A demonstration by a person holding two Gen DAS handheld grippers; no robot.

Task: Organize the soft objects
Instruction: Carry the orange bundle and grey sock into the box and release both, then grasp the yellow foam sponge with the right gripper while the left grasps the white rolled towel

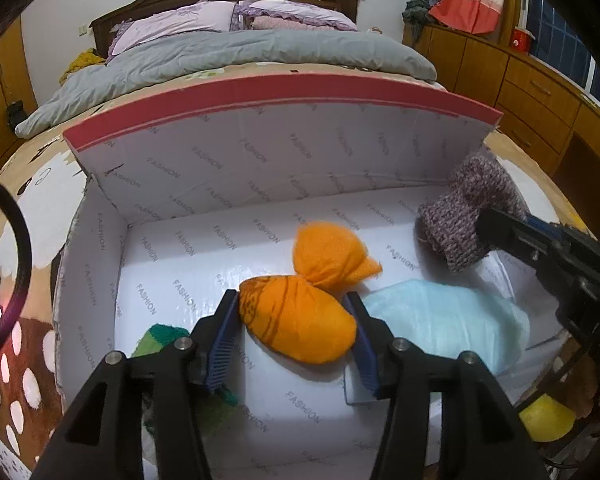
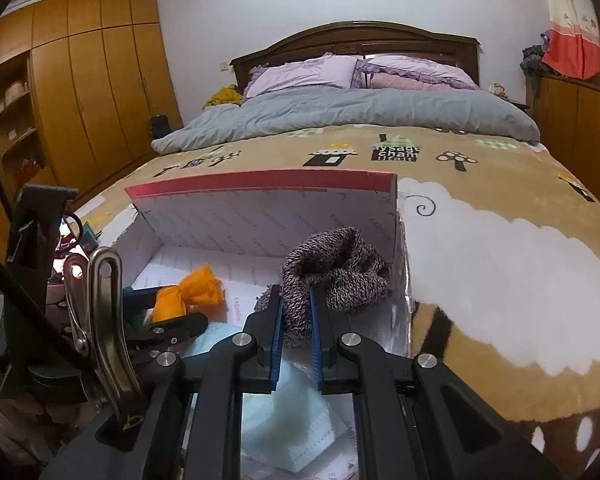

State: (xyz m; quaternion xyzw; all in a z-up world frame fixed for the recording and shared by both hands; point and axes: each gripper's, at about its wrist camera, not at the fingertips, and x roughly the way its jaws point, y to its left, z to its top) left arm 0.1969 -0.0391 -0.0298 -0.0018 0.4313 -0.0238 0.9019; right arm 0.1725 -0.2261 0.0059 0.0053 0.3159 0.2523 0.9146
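Observation:
An orange cloth bundle [image 1: 296, 324], knotted with a flared tail, lies on the floor of a white cardboard box [image 1: 180, 240] printed with "FASHION". My left gripper [image 1: 290, 297] reaches down into the box, and its blue pads [image 1: 220, 344] touch the bundle on both sides. My right gripper [image 2: 295, 294] is shut on a purple-grey knitted piece [image 2: 340, 264], held over the box's right end. The left wrist view shows that same knitted piece [image 1: 460, 216] hanging from the right gripper [image 1: 486, 226]. From the right wrist view the orange bundle [image 2: 196, 286] sits further left.
A light blue cloth [image 1: 440, 320] lies in the box to the right of the bundle, and a green cloth [image 1: 160, 336] sits under my left finger. The red-edged lid [image 1: 280, 92] stands upright behind. The box rests on a patterned blanket [image 2: 500, 260] on a bed. A yellow object [image 1: 548, 420] shows at lower right.

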